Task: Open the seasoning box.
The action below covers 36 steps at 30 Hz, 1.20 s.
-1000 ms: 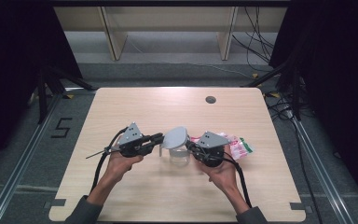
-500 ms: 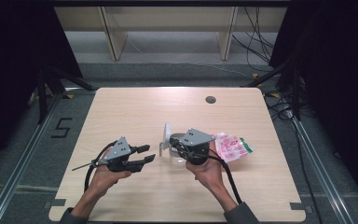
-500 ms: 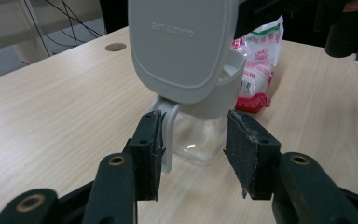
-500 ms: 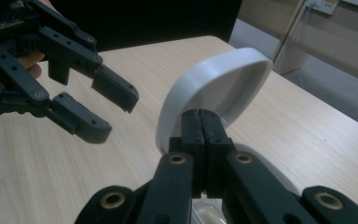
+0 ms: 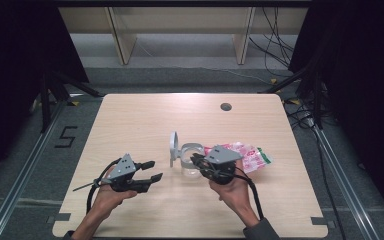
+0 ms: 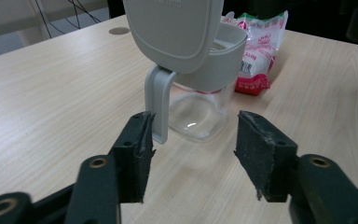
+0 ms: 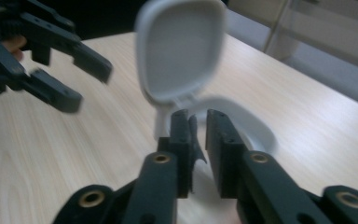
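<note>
A clear container [image 5: 192, 162] stands mid-table, its grey hinged lid [image 5: 173, 147] flipped upright on the left side. A pink snack bag [image 5: 250, 155] lies just to its right. My right gripper [image 5: 196, 161] sits at the container's grey rim [image 7: 247, 121]. Its jaws [image 7: 198, 123] have just been opening and show a narrow gap, tips at the rim below the lid [image 7: 182, 51]. My left gripper [image 5: 155, 170] has just been opening too. It is wide open and empty [image 6: 193, 140], a short way from the container [image 6: 198, 109] and lid [image 6: 172, 28].
The wooden table [image 5: 130, 120] has a round cable hole [image 5: 225, 106] near its far edge. Dark stands and cables flank the table on the floor. Bare wood lies left of and behind the container.
My left gripper let go of the lid, opened, and drew back left and toward the table's front. The lid now stands upright. My right gripper shifted left onto the container's rim.
</note>
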Each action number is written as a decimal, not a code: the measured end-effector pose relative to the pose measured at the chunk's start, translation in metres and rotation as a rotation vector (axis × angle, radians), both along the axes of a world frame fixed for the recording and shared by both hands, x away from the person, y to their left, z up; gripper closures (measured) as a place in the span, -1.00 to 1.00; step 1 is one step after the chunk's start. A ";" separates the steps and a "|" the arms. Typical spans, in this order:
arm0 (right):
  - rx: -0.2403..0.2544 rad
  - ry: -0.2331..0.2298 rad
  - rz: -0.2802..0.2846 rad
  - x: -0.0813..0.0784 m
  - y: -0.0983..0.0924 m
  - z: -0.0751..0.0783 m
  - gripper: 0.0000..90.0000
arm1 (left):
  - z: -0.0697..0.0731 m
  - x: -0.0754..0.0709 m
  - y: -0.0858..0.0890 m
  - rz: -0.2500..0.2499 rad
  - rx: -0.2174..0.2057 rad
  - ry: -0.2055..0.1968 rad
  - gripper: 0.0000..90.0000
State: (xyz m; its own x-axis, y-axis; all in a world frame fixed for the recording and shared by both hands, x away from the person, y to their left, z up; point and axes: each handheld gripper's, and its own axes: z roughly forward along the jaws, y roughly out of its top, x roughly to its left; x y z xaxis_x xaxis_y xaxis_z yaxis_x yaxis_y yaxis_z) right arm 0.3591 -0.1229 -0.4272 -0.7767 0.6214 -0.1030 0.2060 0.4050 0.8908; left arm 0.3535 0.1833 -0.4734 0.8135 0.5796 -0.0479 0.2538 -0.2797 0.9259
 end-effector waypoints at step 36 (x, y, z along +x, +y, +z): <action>0.157 0.253 -0.509 -0.037 -0.133 -0.052 -0.59 | -0.028 -0.015 -0.020 0.045 0.082 0.091 -0.45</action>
State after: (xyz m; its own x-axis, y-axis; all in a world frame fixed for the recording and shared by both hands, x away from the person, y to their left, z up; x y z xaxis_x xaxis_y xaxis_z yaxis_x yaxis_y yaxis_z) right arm 0.3221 -0.2559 -0.4794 -0.3655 0.9150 0.1706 0.5540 0.0666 0.8298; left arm 0.3387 0.1633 -0.5016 0.7807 0.6208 -0.0718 0.3502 -0.3394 0.8730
